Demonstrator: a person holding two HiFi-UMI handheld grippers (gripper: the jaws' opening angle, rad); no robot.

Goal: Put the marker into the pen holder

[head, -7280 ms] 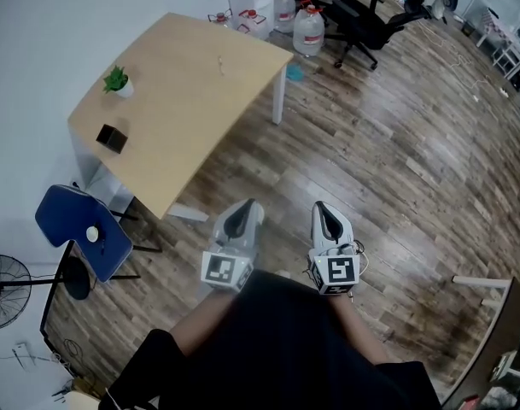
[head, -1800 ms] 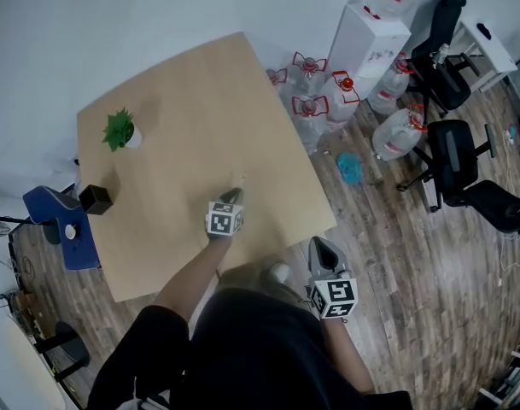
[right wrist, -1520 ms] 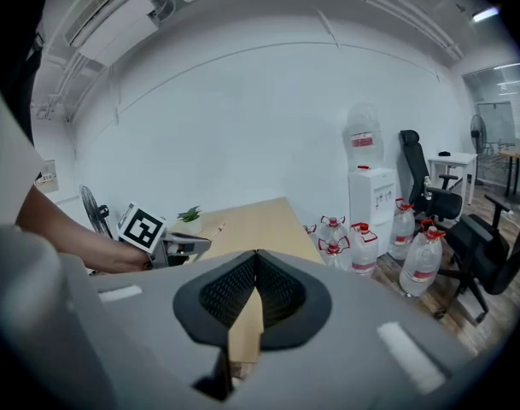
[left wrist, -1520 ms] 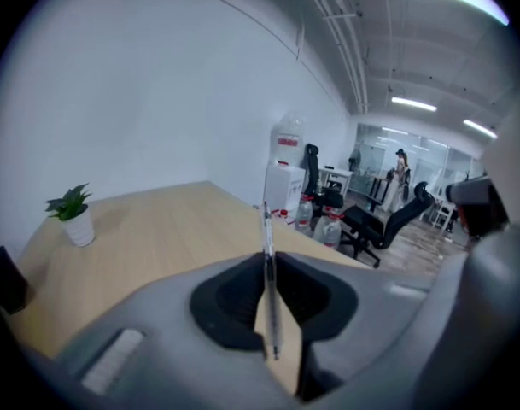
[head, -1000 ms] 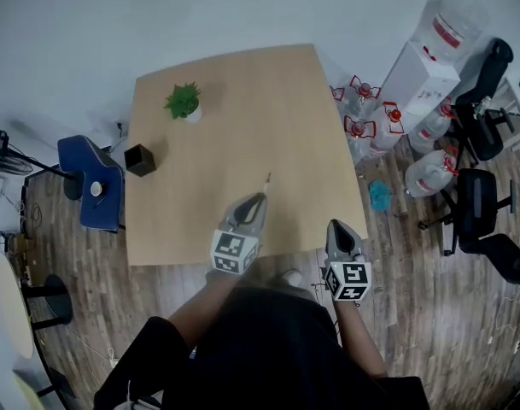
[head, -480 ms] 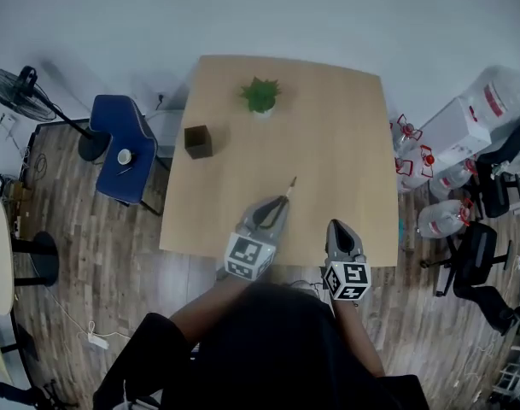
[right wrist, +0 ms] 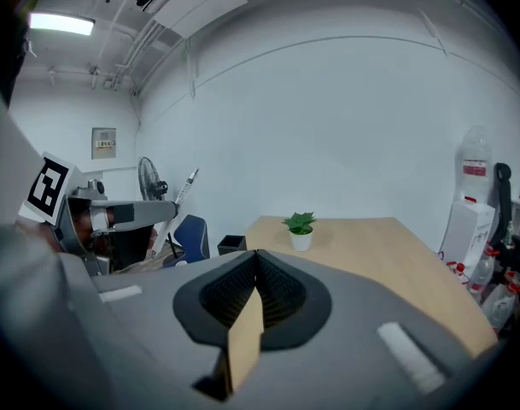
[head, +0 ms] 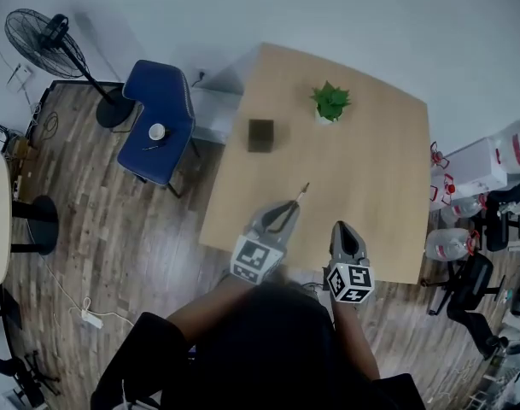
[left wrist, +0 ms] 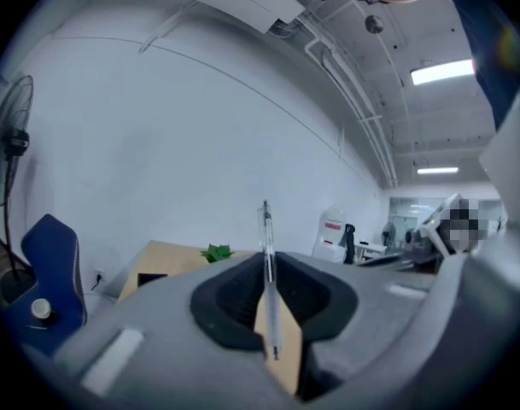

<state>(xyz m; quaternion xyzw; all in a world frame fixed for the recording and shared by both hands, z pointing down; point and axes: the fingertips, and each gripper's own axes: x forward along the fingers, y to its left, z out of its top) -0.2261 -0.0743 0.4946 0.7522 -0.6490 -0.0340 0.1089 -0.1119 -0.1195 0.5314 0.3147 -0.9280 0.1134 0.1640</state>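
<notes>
A slim marker (head: 299,196) sticks out forward from my left gripper (head: 285,209), which is shut on it. In the left gripper view the marker (left wrist: 266,254) stands upright between the jaws. The pen holder (head: 260,135), a small black open cube, rests on the wooden table (head: 371,203) near its far left edge, well ahead of the left gripper. It also shows in the right gripper view, where the pen holder (right wrist: 231,244) sits left of the plant. My right gripper (head: 341,230) hangs over the table's near edge, shut with nothing in it.
A small potted plant (head: 330,102) stands on the table right of the pen holder. A blue chair (head: 160,118) with a cup on it sits left of the table, a floor fan (head: 48,34) further left. Water bottles (head: 452,242) and office chairs crowd the right side.
The head view has swung round, so the table now lies to the right and the chair and fan have come into view. Both grippers keep their pose and the left still holds the marker.
</notes>
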